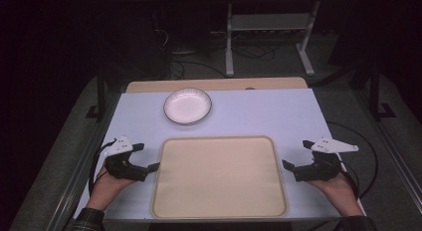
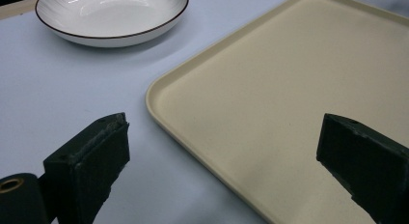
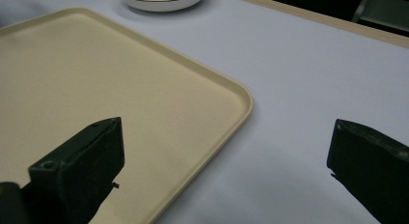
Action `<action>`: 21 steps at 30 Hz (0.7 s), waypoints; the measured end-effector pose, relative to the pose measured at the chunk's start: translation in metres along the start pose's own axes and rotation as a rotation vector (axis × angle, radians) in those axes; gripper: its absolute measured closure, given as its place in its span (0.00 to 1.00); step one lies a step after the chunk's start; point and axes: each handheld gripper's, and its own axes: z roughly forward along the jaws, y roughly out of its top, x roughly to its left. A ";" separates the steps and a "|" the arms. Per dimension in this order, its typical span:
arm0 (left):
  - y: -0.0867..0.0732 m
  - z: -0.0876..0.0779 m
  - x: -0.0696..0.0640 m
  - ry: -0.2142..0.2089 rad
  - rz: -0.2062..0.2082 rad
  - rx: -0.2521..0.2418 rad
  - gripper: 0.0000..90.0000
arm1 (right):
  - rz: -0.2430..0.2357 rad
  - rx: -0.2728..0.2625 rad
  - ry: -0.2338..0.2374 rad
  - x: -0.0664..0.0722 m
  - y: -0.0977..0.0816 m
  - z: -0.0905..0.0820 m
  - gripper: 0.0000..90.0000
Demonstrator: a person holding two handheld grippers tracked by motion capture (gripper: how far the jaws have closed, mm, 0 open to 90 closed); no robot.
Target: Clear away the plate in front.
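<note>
Closest in, the left claw (image 1: 146, 157) sits with jaws spread wide and nothing between them, just off the tray's (image 1: 219, 177) left edge. Mirroring it, the right claw (image 1: 293, 154) hangs just as wide and empty off the tray's right edge. Both point in at that bare cream tray, which lies flat on the bench (image 1: 259, 114) between them. Beyond the tray's far left corner, apart from it, sits the white bowl (image 1: 187, 105), dark-rimmed and apparently empty.

Risk from here, as I read it: the tray's rim is low, so a claw driving in flat could shove it toward the bowl instead of gripping. Uneven lifts would tilt it.

The tray's near edge is cut off in both gripper views, and its underside stays hidden.
</note>
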 end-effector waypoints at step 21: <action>0.015 0.011 0.009 -0.007 0.005 0.001 0.04 | 0.011 0.003 -0.006 0.000 -0.002 -0.002 0.00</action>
